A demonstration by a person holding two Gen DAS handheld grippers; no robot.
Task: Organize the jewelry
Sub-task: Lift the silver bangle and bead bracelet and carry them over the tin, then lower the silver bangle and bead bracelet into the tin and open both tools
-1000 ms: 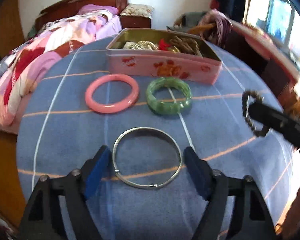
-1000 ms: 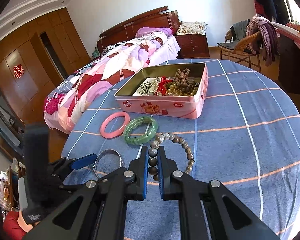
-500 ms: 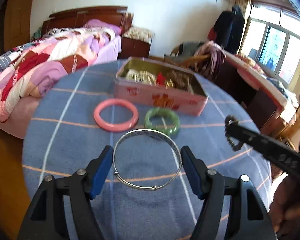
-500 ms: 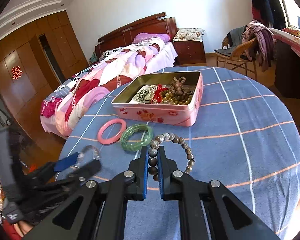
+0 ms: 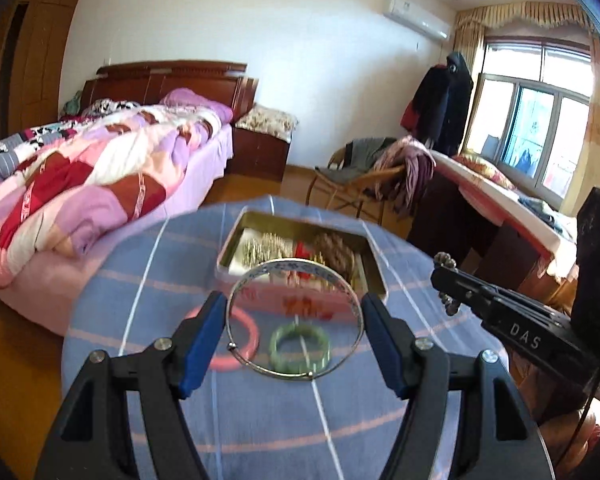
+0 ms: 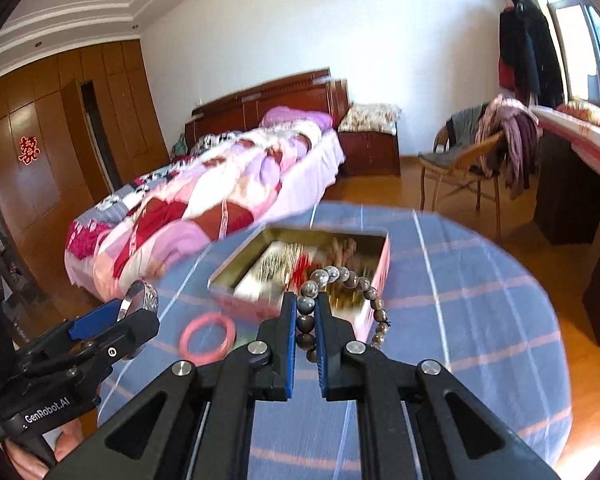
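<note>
Between my left pads sits a thin bangle (image 5: 296,320) of shiny, smooth metal. My right pads pinch glossy polished beads (image 6: 342,304). Ahead of both lie a tin (image 6: 374,280) with a dull metal inside, woven cloth (image 5: 260,420), and two glossy rings (image 5: 300,346).

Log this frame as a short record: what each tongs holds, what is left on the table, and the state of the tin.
left tongs: gripping silver bangle across its width, lifted off the cloth
right tongs: shut on beaded bracelet, lifted
still on table: pink bangle, green bangle
tin: pink, open, already holding jewelry
image quality: motion blur on the tin's contents
</note>
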